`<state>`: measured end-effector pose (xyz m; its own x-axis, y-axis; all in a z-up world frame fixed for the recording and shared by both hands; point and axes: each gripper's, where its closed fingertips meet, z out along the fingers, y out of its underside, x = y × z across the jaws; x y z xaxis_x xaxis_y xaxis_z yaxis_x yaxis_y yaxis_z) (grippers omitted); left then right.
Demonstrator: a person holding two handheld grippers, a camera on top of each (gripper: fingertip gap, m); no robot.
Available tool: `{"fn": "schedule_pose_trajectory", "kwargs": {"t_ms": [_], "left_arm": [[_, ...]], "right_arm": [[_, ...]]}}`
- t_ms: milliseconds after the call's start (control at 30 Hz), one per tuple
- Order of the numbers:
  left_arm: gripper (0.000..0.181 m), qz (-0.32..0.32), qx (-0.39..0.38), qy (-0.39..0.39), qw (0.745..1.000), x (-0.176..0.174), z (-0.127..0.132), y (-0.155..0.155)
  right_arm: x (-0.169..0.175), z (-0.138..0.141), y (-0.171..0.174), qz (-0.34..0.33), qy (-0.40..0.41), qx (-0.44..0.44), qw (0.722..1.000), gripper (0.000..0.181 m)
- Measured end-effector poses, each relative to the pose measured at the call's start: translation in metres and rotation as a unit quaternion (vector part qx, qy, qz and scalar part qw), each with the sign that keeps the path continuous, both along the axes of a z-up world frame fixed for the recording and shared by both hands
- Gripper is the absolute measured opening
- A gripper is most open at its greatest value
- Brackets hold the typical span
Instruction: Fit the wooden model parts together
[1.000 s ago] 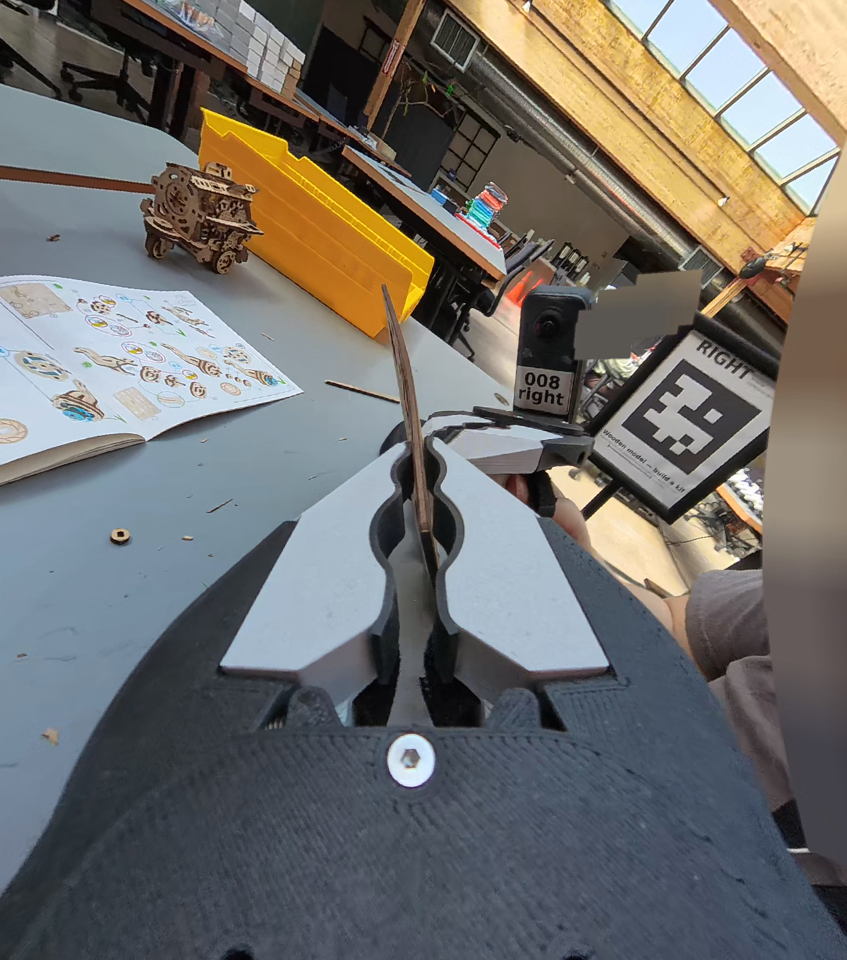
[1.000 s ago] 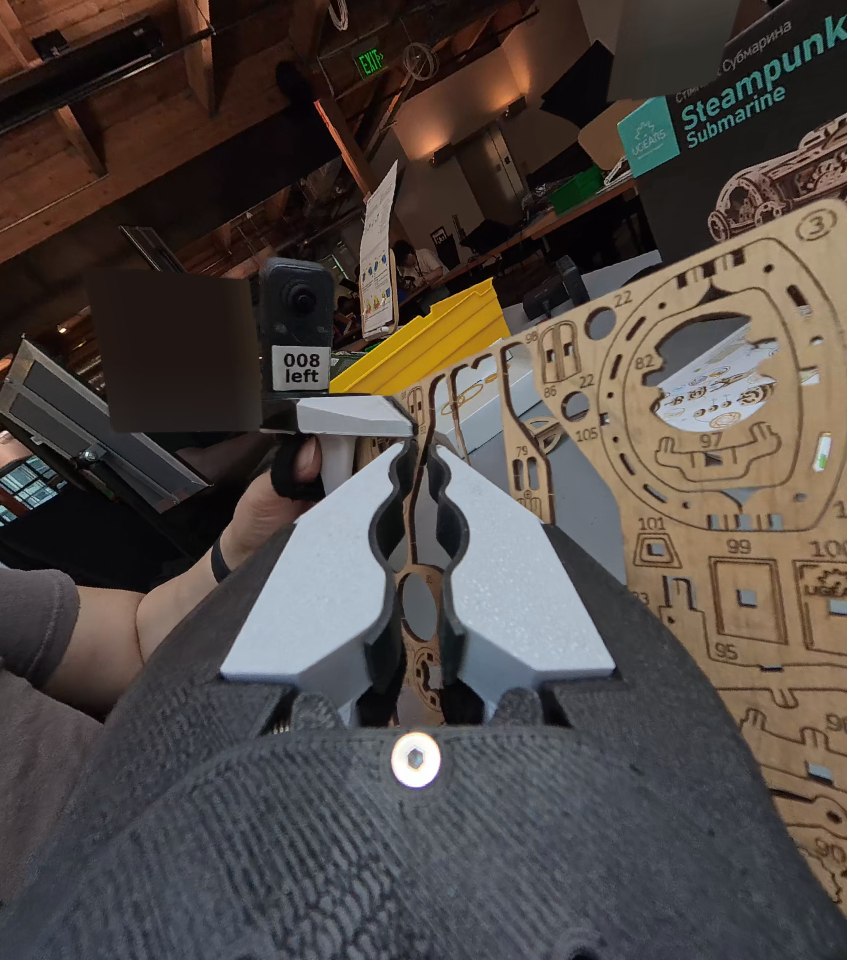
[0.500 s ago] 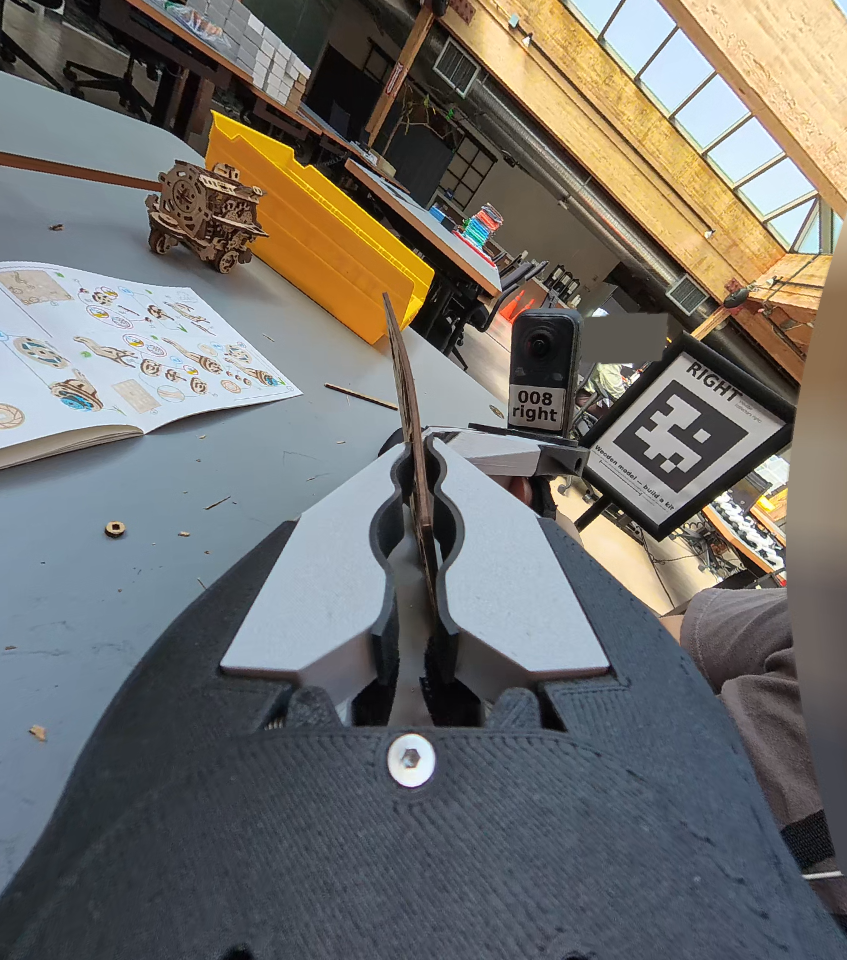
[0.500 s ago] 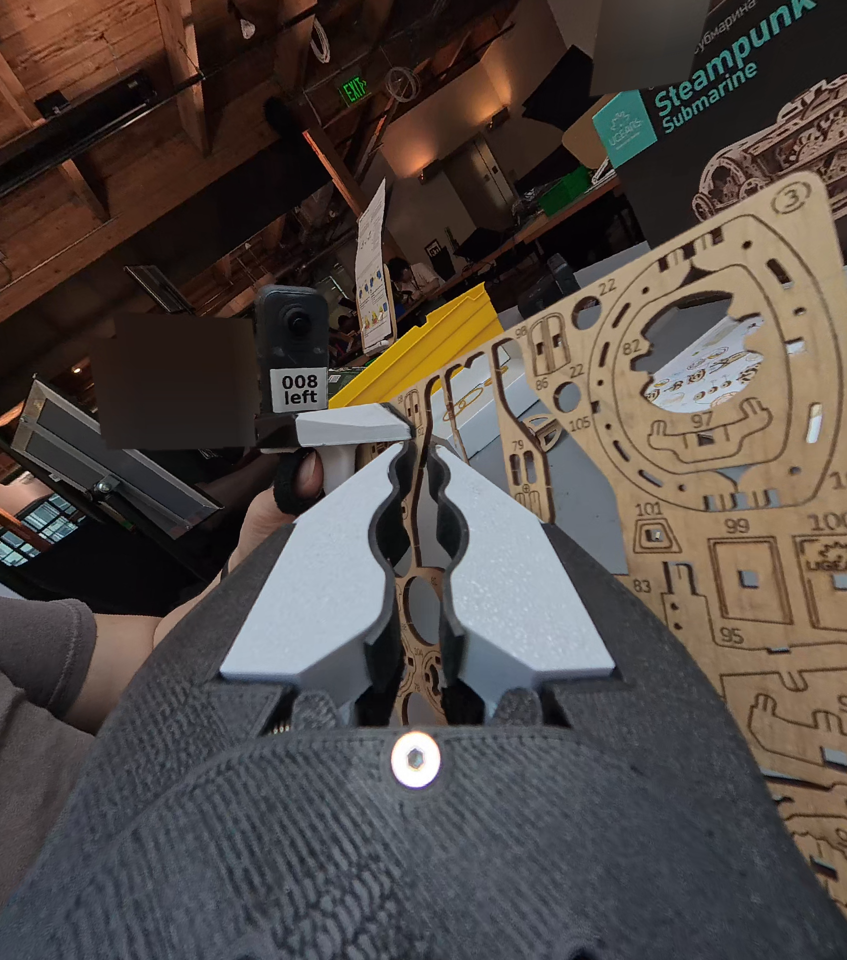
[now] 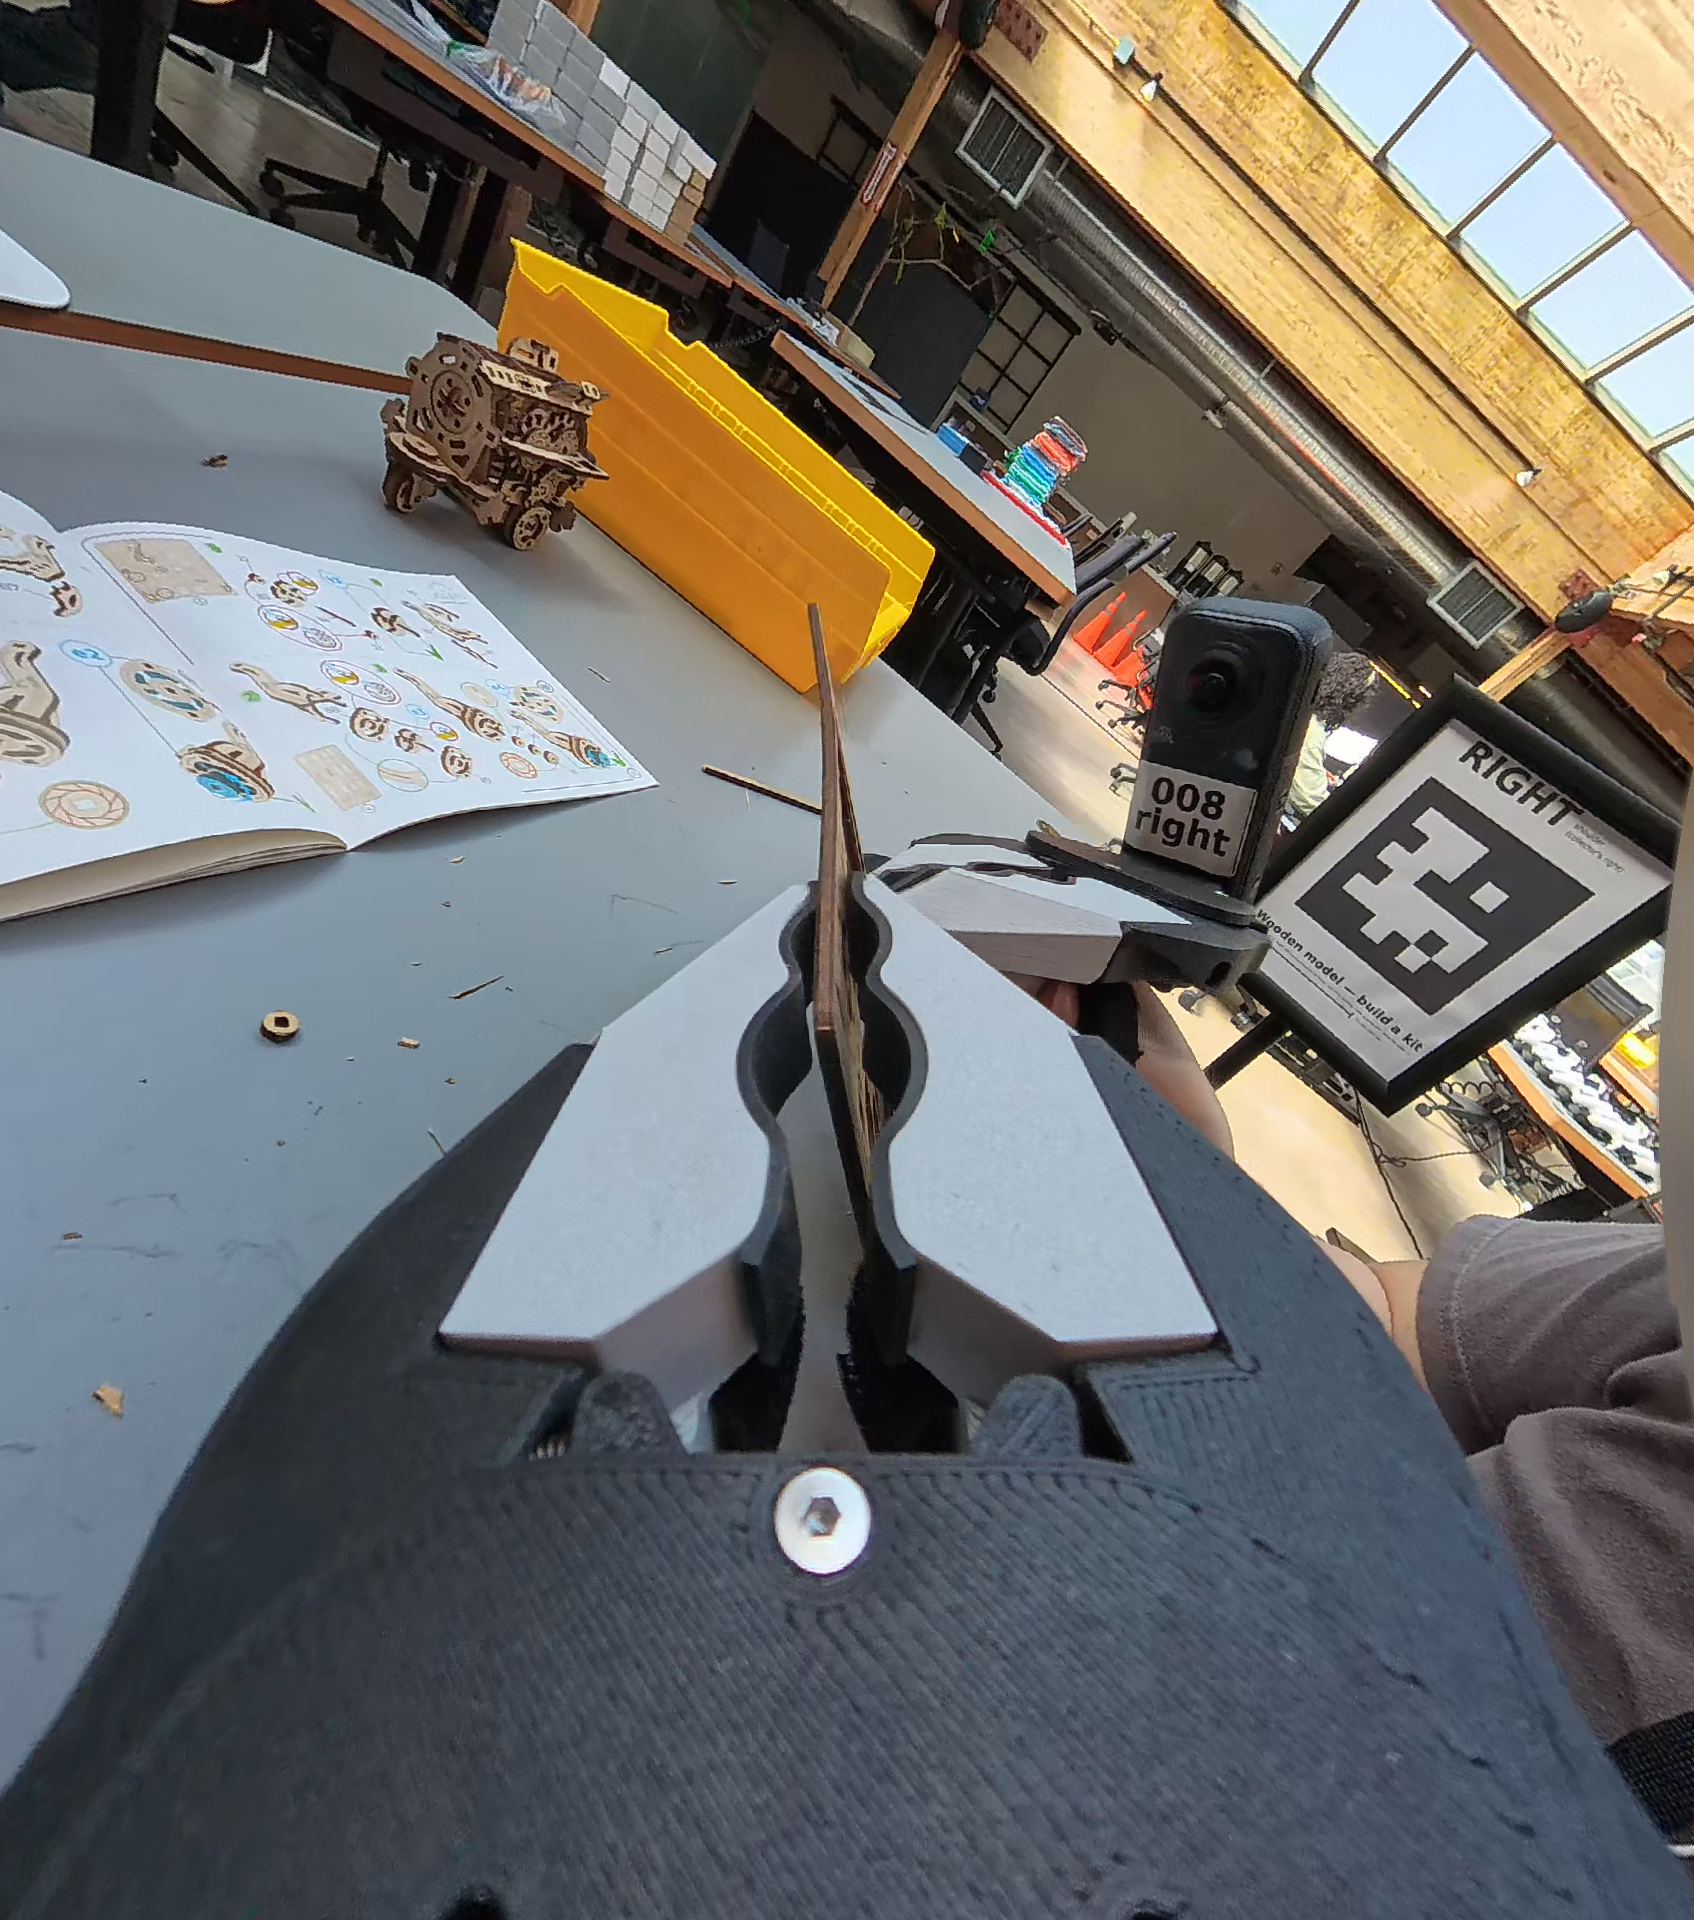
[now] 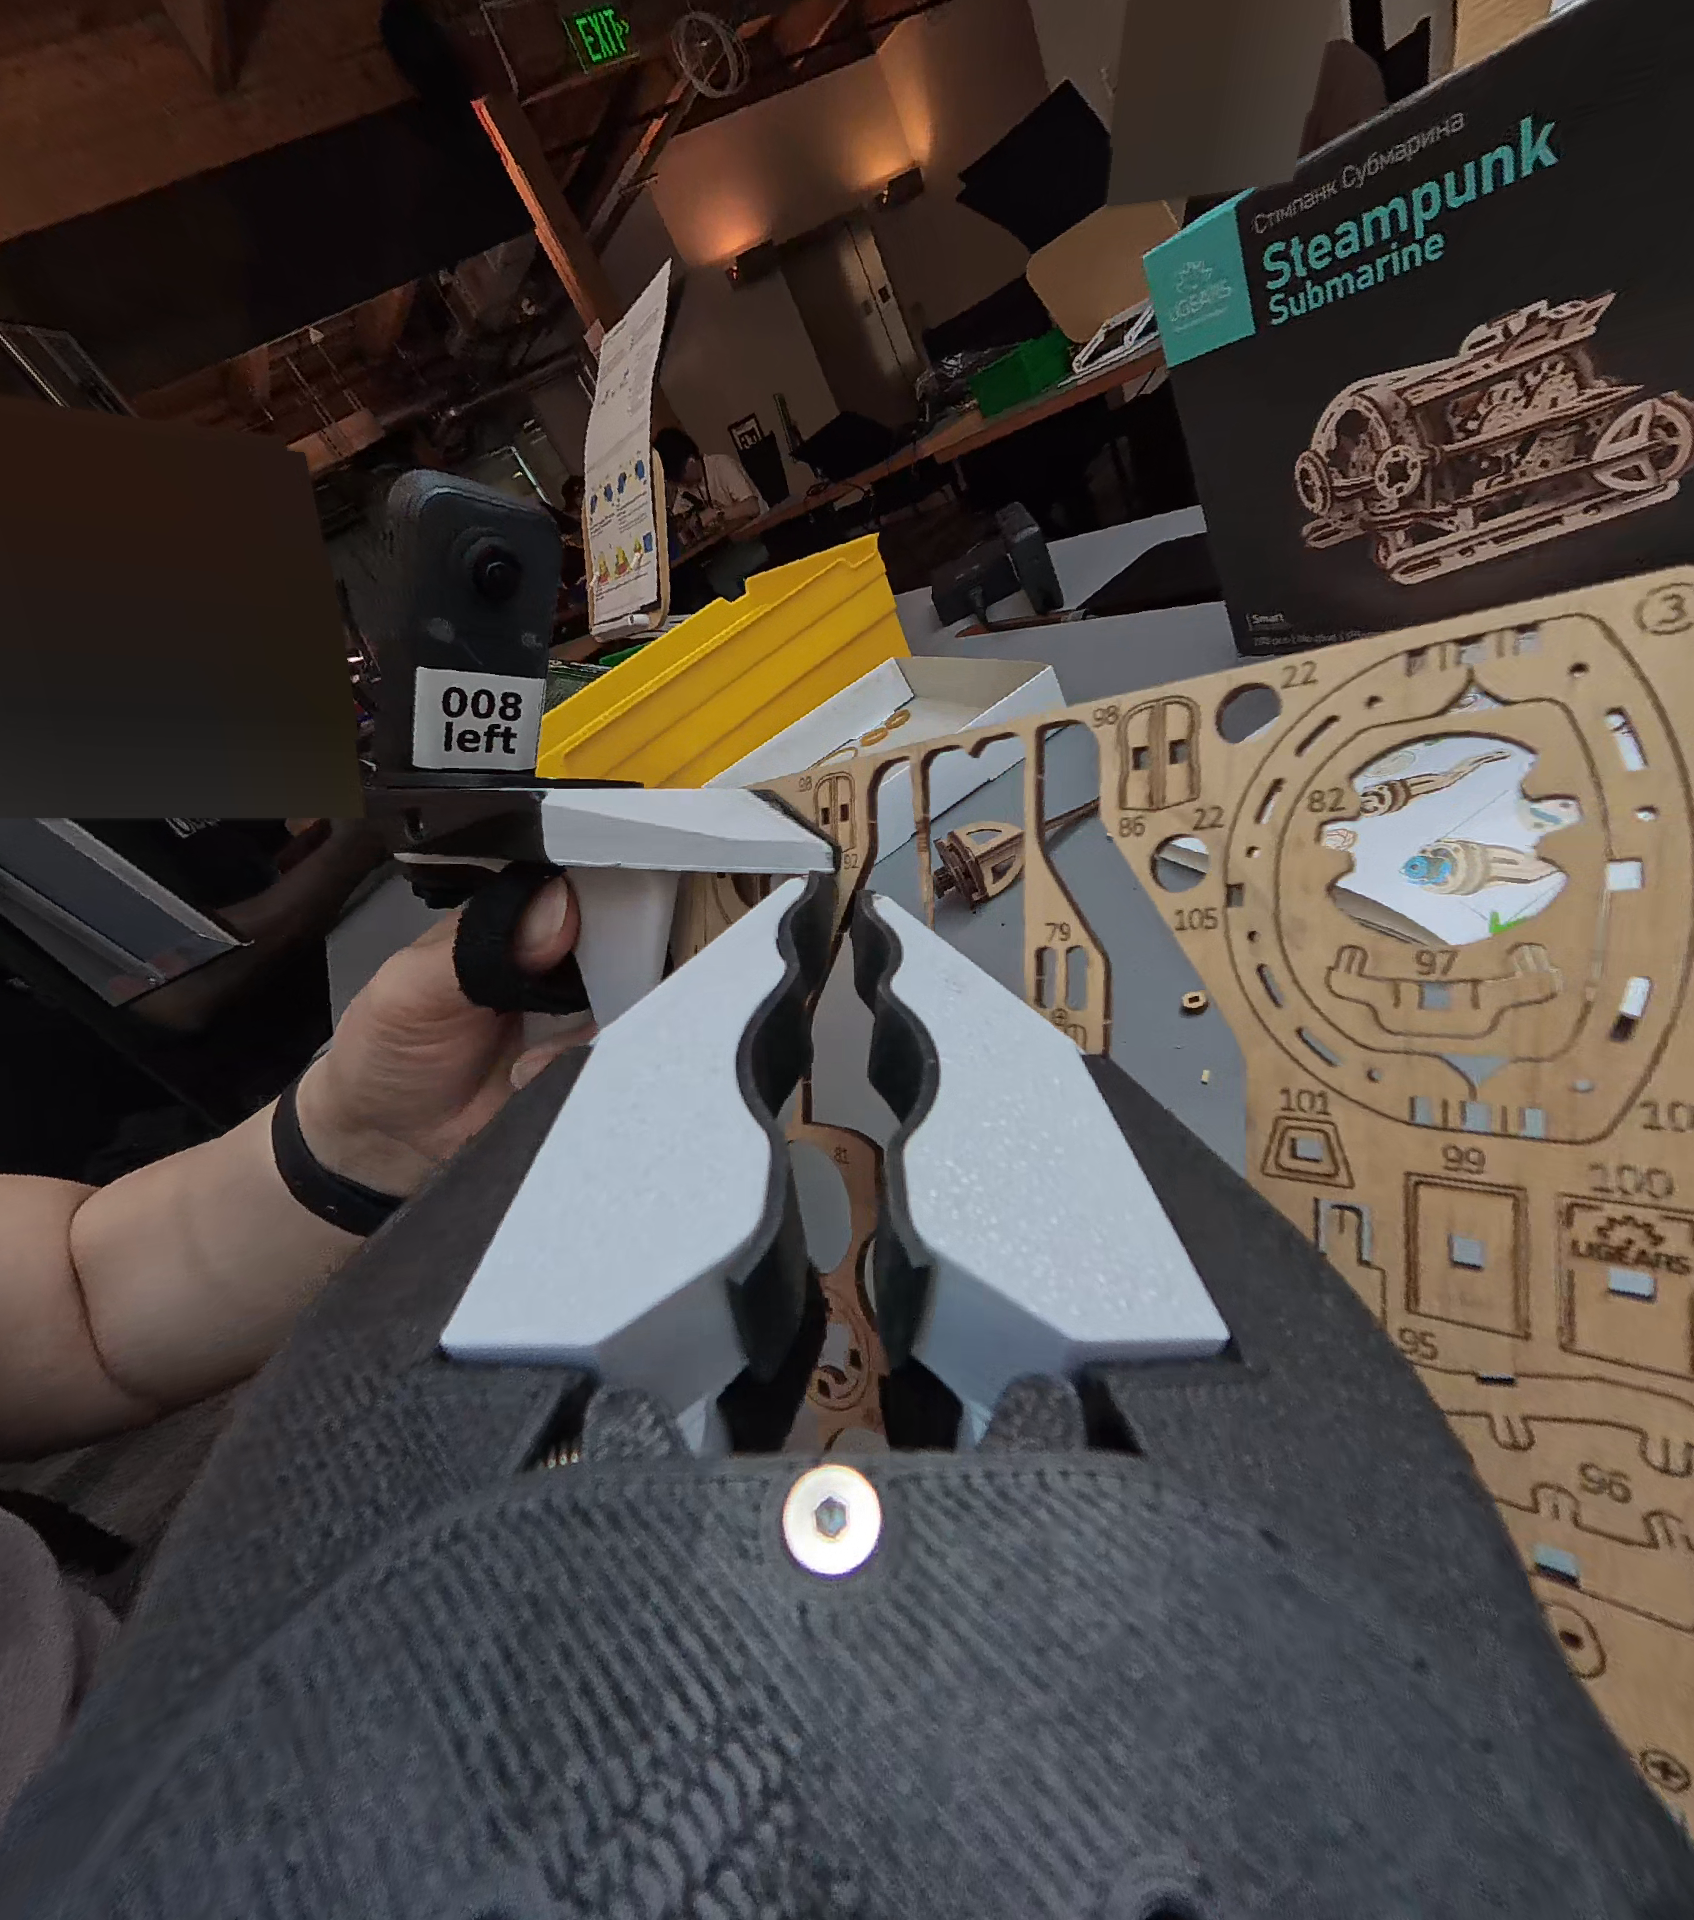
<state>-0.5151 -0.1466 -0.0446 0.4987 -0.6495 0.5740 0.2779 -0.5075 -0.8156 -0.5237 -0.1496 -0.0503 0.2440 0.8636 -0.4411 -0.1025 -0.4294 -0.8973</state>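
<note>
While the laser-cut plywood sheet [image 5: 838, 914] is clamped edge-on by the left gripper [image 5: 835, 906], the right gripper [image 6: 838, 896] is held slightly apart beside it; most parts are unpunched, so assembly is judged barely begun.

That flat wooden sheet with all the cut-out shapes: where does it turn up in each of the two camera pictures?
Left wrist view: the wooden sheet shows edge-on at centre, a thin dark strip clamped in the left gripper.
Right wrist view: the sheet's face fills the right side, running left to the left gripper.
Shared landmark: the yellow bin on the grey table.
</note>
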Motion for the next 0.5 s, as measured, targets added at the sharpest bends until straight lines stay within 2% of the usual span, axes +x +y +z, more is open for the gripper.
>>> {"fn": "schedule_pose_trajectory", "kwargs": {"t_ms": [367,500], "left_arm": [[0.001,0.008,0.001,0.009,1.0,-0.0015,-0.0026,0.0021],[0.001,-0.016,0.0,-0.015,1.0,0.0,-0.0005,0.0014]], "right_arm": [[-0.0015,-0.0025,0.0016,-0.026,-0.032,0.042,0.998,0.003],[0.0005,-0.0013,-0.0003,0.005,-0.029,0.052,0.998,0.007]]}}
